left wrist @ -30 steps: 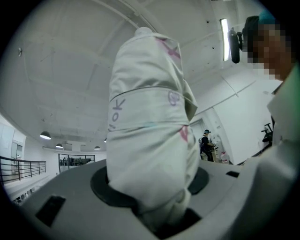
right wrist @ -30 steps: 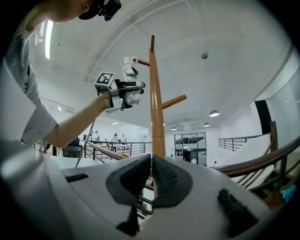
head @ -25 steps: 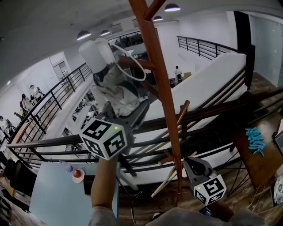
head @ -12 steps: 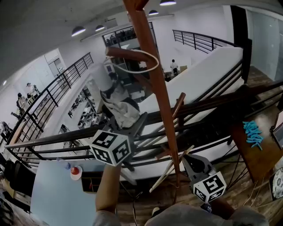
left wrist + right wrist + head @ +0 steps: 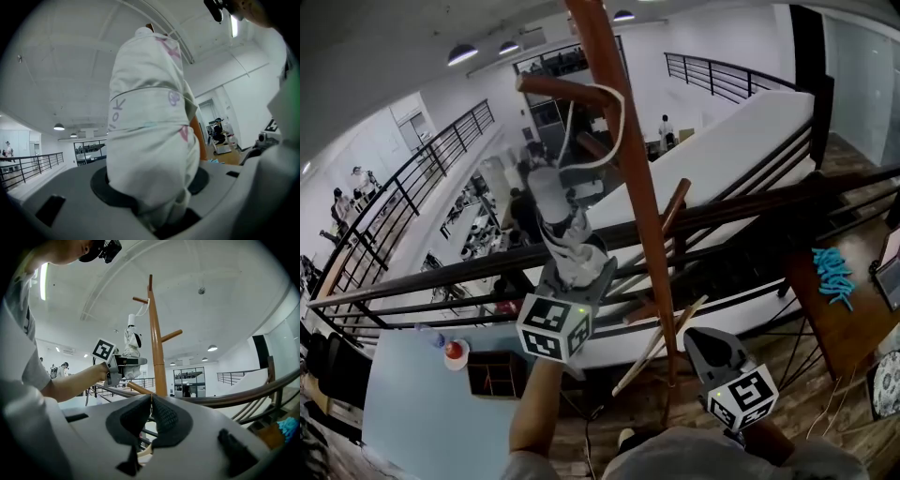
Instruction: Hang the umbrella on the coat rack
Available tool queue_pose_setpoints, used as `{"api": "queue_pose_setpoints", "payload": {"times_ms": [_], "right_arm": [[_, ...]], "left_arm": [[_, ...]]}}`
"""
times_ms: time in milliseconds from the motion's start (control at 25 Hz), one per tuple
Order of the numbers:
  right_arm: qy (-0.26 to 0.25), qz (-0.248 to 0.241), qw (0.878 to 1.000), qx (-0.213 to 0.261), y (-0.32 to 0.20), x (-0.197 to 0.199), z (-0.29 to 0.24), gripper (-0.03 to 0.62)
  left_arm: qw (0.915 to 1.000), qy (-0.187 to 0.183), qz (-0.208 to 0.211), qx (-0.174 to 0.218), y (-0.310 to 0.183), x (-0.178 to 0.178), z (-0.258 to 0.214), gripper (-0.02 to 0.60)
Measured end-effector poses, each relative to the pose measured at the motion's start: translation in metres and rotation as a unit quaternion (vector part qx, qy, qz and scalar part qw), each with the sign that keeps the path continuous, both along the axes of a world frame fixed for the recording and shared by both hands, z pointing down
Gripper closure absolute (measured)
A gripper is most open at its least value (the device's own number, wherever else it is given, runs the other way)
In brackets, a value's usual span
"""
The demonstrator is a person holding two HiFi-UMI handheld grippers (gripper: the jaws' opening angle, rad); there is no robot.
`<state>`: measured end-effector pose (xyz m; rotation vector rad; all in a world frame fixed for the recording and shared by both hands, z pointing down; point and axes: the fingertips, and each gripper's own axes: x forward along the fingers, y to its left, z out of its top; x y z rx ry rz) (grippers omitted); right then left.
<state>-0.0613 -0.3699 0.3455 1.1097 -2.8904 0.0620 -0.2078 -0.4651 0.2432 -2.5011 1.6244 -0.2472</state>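
The folded white umbrella [image 5: 567, 234] stands upright in my left gripper [image 5: 578, 272], which is shut on its lower fabric body [image 5: 150, 140]. Its handle points up, and its white strap loop [image 5: 614, 117] lies over the upper left peg [image 5: 558, 89] of the brown coat rack [image 5: 637, 197]. My left gripper sits just left of the pole. Lower right, near the pole's foot, my right gripper [image 5: 708, 342] is shut with nothing in it; its pads meet in the right gripper view [image 5: 150, 413]. That view also shows the rack [image 5: 157, 348] and the umbrella [image 5: 131, 343] ahead.
Dark metal railings [image 5: 750, 220] run behind the rack above an open lower floor with people. Lower pegs [image 5: 675, 202] stick out to the right of the pole. A pale blue table [image 5: 412, 412] lies lower left, a wooden table with blue items [image 5: 834, 277] at right.
My left gripper has come down with the umbrella beside the pole. The strap loop, earlier held up around the peg, now hangs on it. The right gripper has barely shifted.
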Motion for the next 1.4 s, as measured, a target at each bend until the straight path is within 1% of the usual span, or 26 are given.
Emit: {"api": "queue_pose_setpoints", "payload": {"times_ms": [320,520,680,1000,1240,1400], "right_arm": [[-0.006,-0.001,1.0,-0.005,0.01,0.004,0.003,0.569],[-0.007,0.002,1.0,-0.012,0.013,0.015,0.008,0.569],[-0.006,0.003,1.0,-0.014,0.013,0.021,0.012,0.569],[-0.004,0.002,1.0,-0.015,0.019,0.028,0.016,0.569],[-0.003,0.0,1.0,-0.018,0.023,0.032,0.014,0.569],[-0.003,-0.002,1.0,-0.015,0.021,0.035,0.014,0.569]], "left_arm": [[0.9997,0.001,-0.006,-0.024,0.008,0.007,0.033,0.337],[0.9992,-0.014,-0.017,-0.033,0.007,0.011,0.052,0.336],[0.9992,-0.022,-0.02,-0.027,0.005,0.014,0.058,0.334],[0.9992,-0.023,-0.023,-0.021,0.005,0.016,0.062,0.318],[0.999,-0.03,-0.013,-0.03,0.01,0.018,0.061,0.311],[0.9989,-0.026,0.009,-0.038,0.011,0.021,0.063,0.305]]}}
